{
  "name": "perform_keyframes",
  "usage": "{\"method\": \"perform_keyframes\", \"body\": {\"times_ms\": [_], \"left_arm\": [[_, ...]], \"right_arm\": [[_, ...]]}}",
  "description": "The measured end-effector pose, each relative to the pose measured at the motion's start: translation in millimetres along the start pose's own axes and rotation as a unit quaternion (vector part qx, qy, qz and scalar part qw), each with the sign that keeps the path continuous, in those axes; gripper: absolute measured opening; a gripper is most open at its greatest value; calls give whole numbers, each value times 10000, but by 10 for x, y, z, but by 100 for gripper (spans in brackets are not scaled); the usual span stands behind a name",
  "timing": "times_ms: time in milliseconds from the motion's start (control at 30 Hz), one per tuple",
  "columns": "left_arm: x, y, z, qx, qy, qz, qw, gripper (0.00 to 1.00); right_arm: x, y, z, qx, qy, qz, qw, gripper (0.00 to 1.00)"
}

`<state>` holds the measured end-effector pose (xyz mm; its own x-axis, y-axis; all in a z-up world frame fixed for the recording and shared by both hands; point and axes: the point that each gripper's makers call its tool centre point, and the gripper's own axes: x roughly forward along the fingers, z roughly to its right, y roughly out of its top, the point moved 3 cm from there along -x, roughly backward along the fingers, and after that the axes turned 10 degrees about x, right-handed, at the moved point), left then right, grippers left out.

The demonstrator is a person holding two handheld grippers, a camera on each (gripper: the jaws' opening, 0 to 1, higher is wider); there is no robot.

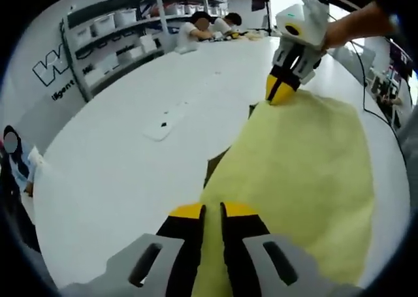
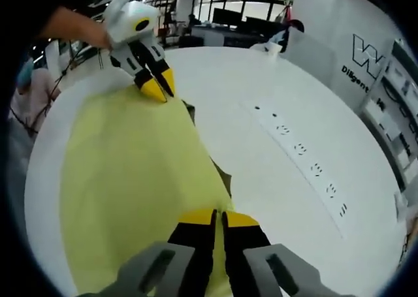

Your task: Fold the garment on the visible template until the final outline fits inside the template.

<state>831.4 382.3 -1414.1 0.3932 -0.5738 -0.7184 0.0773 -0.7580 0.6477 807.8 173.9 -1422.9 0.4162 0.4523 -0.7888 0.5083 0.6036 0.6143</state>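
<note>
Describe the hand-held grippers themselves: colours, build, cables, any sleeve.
Both match. The left hand-held gripper has black jaws with yellow tips rising from grey slotted mounts; the right hand-held gripper looks identical. Seen from across, each has a white-and-grey body carrying black fingers with yellow tips. A thin dark cable trails across the table behind the right one. The arms holding them show no sleeve.

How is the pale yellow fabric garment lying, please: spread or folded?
Cannot tell: the pale yellow fabric garment looks broad and smooth, both claws gripping one edge.
</note>
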Motion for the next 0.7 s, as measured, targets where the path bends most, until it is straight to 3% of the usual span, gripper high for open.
{"method": "perform_keyframes", "body": {"times_ms": [133,533,700], "left_arm": [[16,-2,-27,14,1,-6,10000,18],[20,16,43,41,-103,-58,9999,5],[-4,30,32,-191,-71,-118,9997,5]], "right_arm": [[-3,-2,-8,-6,0,4,10000,0],[-32,-9,-28,-110,-17,-70,9999,0],[-89,35,-20,-119,-26,-34,9999,0]]}}
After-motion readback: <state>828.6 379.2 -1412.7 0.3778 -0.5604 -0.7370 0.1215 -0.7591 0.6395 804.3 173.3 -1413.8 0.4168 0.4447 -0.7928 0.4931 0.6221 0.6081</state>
